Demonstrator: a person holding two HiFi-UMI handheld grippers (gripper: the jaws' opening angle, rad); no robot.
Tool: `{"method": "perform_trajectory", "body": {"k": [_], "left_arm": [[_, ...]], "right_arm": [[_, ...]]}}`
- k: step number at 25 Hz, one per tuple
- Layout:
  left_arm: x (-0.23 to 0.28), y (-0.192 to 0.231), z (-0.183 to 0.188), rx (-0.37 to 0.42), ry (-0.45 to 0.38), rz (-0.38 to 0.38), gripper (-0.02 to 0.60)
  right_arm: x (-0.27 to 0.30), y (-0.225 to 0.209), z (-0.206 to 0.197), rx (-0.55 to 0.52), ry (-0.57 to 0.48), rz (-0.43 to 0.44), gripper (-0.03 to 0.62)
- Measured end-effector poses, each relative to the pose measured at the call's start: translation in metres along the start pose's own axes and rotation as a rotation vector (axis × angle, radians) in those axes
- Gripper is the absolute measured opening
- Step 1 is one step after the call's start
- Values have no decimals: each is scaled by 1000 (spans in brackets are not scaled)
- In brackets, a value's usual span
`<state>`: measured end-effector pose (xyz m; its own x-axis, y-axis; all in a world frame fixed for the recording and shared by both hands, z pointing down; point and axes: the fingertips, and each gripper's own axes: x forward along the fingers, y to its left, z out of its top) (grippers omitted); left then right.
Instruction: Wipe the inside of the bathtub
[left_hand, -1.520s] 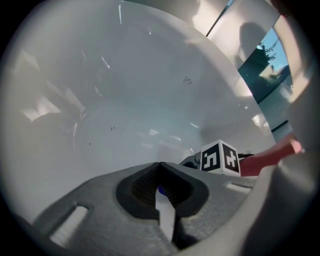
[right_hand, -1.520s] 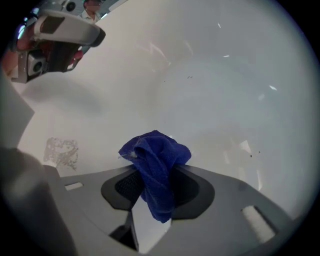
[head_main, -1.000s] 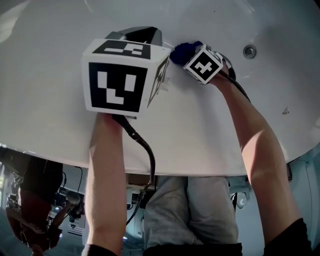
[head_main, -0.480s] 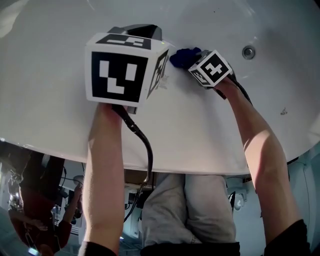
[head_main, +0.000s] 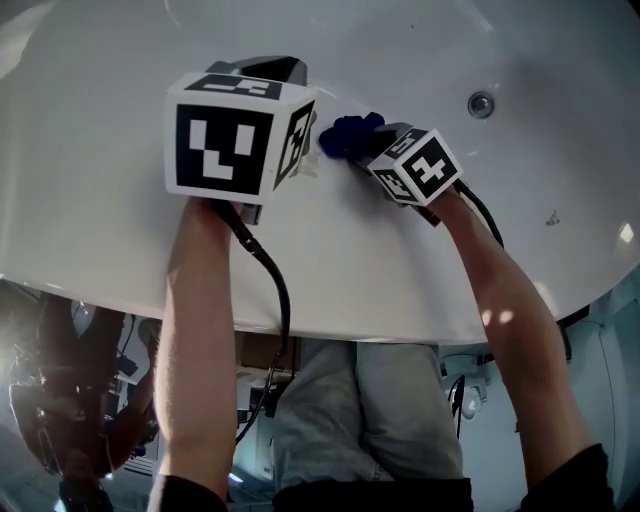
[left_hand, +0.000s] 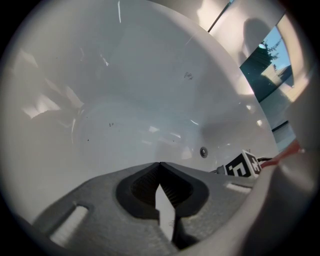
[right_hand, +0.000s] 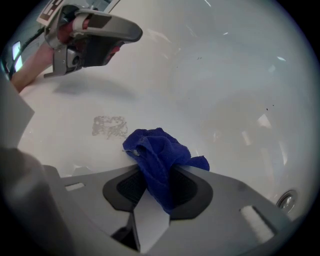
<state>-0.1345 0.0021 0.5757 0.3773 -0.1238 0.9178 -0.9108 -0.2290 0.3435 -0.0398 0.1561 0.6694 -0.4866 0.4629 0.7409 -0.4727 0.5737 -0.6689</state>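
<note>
Wiping looks partway done. The right gripper is clamped on the one blue cloth, low inside the single bathtub. One grey smudge just beside the cloth is left to clean. The left gripper, jaws together and empty, hovers nearby. That makes two grippers and one drain.

bathtub: glossy white, smooth
cloth: blue, soft nappy fabric
my right gripper: matt grey plastic, ribbed dark pads
drain: shiny metal
</note>
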Motion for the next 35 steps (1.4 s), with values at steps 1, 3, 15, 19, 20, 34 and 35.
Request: {"method": "perform_trajectory", "body": {"k": [1, 3, 15, 19, 20, 34, 35], "left_arm": [[0, 0, -1, 1, 1, 0, 5], [1, -1, -2, 1, 2, -1, 5], [0, 5, -4, -21, -11, 7, 5], [2, 4, -7, -17, 4, 6, 5], [3, 3, -7, -15, 7, 4, 5], [12, -5, -14, 7, 30, -3, 5], [12, -9, -17, 11, 39, -3, 5]], "right_arm": [[-3, 5, -1, 1, -7, 7, 127], [-9, 13, -2, -2, -20, 18, 127], [-49, 74, 2, 12, -75, 47, 127], [-66, 95, 2, 4, -89, 76, 127], [-69, 99, 1, 3, -93, 82, 127], [-118, 152, 2, 28, -168, 126, 127], [-121, 155, 1, 28, -171, 130, 128]]}}
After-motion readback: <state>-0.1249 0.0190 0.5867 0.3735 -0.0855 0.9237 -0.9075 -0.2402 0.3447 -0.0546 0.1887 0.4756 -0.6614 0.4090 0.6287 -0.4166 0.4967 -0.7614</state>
